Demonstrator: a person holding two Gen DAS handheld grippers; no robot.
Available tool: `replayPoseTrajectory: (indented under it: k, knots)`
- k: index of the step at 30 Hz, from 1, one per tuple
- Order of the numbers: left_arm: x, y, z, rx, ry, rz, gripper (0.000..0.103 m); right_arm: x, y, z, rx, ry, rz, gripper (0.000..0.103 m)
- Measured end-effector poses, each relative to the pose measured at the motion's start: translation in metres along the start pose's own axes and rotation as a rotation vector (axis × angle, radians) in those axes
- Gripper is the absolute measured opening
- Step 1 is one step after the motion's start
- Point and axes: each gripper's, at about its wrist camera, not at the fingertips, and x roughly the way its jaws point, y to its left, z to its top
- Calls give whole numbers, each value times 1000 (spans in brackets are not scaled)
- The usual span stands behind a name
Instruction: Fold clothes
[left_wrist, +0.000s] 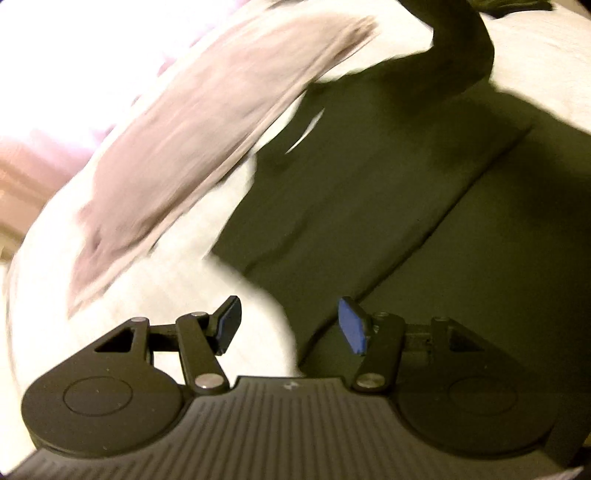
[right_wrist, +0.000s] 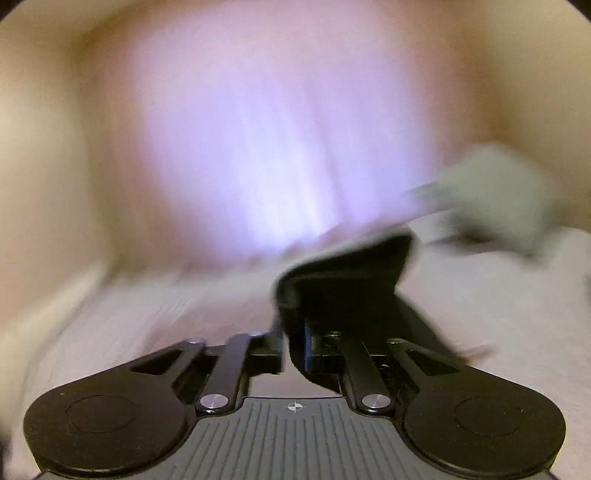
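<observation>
Mostly flat, dark garment (left_wrist: 369, 229) (creased) with right tool (right_wrist: 293, 347) pinching one end

No words, brands or numbers can be read. The only sign is a small crosshair mark (right_wrist: 294, 407) on the ribbed gripper body behind the fingers, blurred in the left wrist view.

A dark olive-black garment (left_wrist: 388, 206) lies mostly flat on the pale bed, a straight folded edge running across it, one end lifted off the surface. Beside it lies a blurred mauve-grey garment (left_wrist: 192, 155), stretched long.
</observation>
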Motion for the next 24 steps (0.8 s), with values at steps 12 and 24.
replayPoseTrajectory:
  k: [12, 24]
  knots:
    - [34, 63, -57, -74, 11, -20, 54, 37, 24, -116, -90, 463, -55, 89]
    - [98, 37, 38, 78, -111, -138, 55, -1, -127, -128, 181, 562, -333, 89]
